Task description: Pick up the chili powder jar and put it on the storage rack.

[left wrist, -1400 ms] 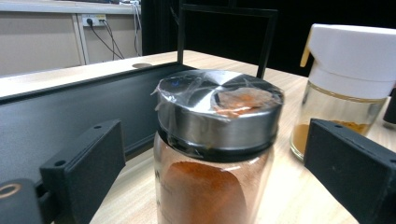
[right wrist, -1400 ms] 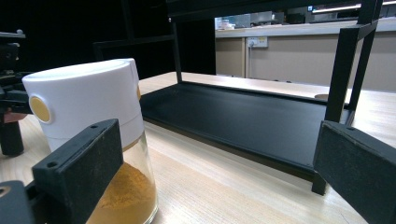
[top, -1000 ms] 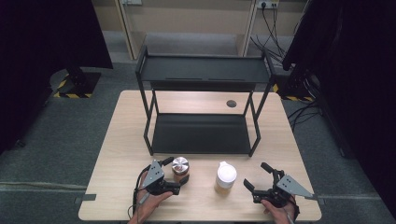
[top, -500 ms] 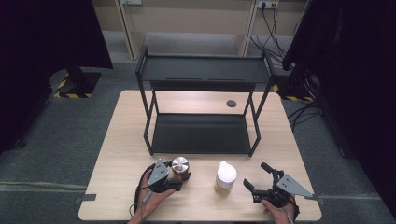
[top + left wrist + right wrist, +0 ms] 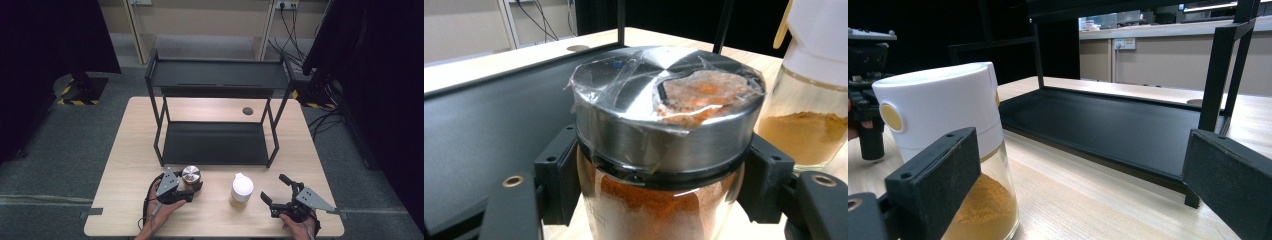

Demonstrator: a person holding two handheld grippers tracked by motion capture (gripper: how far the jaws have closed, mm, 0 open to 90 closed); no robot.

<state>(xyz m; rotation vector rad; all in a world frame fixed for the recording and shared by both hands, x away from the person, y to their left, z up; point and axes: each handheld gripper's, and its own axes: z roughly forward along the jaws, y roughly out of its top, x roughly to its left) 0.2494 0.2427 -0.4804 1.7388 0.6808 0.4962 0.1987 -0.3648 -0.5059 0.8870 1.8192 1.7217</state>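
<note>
Wooden table (image 5: 125, 165) front edge: my left gripper (image 5: 192, 187) clamps the steel-lidded spice jar (image 5: 659, 150) below its lid, right gripper (image 5: 275, 192) spread empty; a careless swing could topple the neighbouring white-capped jar (image 5: 242, 190).

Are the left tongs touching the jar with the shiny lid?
Touching. In the left gripper view, both black jaws of the left tongs press against the glass sides of the jar, just under its metal lid, with no gap showing.
</note>
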